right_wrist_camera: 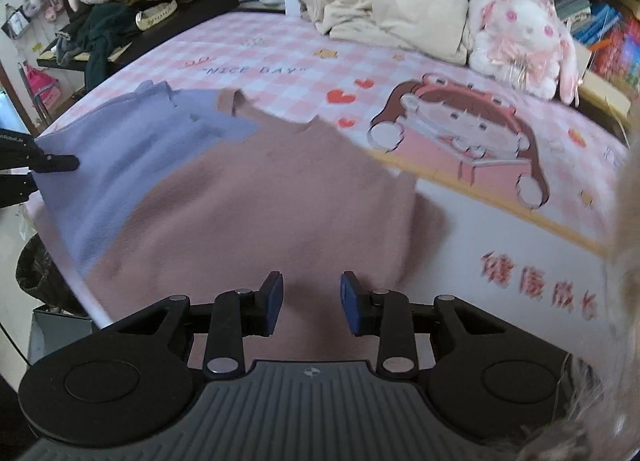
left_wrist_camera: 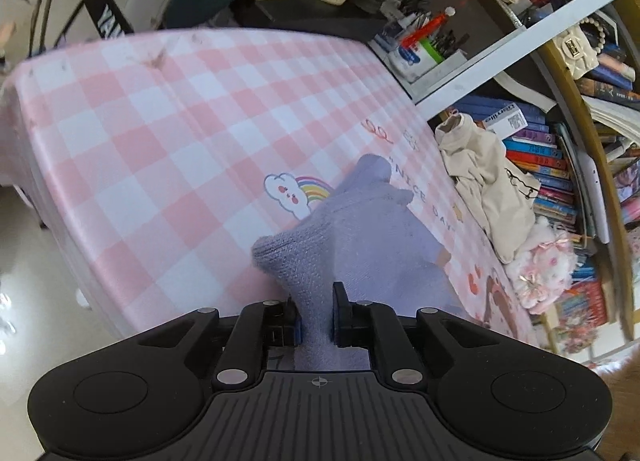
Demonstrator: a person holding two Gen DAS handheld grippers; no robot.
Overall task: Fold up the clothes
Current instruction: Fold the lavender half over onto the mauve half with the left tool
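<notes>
Left gripper point(left_wrist_camera: 314, 315) clamped; right gripper point(right_wrist_camera: 311, 303) agape.

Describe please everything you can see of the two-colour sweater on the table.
The sweater looks like soft fleecy knit, mostly dusty pink with a lavender sleeve and side on its left. It lies spread nearly flat on the pink checked tablecloth, slightly rumpled. The left tool is shut on a raised fold of the lavender part. The right tool is open, its fingers either side of the pink hem, which reaches the table's near edge.
</notes>
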